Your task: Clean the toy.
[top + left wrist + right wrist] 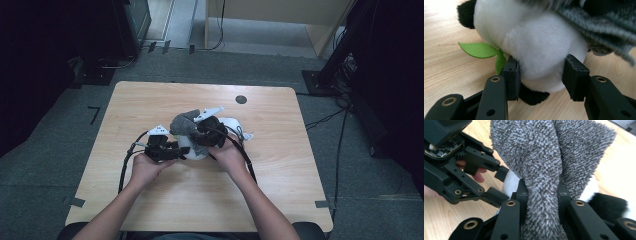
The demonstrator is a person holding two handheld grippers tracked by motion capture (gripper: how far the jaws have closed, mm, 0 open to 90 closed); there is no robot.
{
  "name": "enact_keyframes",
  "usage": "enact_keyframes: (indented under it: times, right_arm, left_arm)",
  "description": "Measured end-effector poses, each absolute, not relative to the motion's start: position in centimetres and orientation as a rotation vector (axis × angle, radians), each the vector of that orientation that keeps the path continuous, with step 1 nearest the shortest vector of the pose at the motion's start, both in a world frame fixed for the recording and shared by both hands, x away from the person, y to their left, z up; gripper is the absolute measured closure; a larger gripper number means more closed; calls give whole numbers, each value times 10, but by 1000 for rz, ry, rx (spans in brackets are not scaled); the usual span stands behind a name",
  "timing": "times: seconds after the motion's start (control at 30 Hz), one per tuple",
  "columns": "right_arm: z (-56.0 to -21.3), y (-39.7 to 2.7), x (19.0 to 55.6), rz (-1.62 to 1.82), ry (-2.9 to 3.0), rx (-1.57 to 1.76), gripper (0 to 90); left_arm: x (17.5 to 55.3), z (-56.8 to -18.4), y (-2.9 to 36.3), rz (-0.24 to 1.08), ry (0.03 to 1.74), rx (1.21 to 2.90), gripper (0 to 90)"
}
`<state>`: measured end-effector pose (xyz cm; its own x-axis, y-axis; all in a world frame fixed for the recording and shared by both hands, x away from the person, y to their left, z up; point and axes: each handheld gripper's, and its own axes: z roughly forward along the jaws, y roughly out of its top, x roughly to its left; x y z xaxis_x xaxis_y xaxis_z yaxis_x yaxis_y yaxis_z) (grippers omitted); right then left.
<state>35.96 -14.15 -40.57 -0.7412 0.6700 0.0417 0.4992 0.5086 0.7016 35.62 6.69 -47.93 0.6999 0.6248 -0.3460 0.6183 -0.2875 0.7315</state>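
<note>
Two hand-held grippers on a plush panda at the worktop's centre

Left hand-held gripper clamps the panda's white body; right hand-held gripper, at its 2 o'clock, pinches the grey fuzzy cloth draped over it.

- The table lies bare along its far, left and near edges.
- The panda and grey cloth block the centre, between both grippers.

Black gripper arms carry brass-ringed screw holes.
</note>
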Motion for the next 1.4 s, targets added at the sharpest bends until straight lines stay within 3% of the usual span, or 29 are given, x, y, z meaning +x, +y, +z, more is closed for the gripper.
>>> enact_keyframes:
  times: [1.13,1.4]
  right_arm:
    - [-467,-192,317,921,2709,1009,755]
    - [-465,-204,313,906,2707,1034,754]
  left_arm:
    - [363,-480,65,-18,953,1981,548]
    - [367,-479,65,-29,957,1975,551]
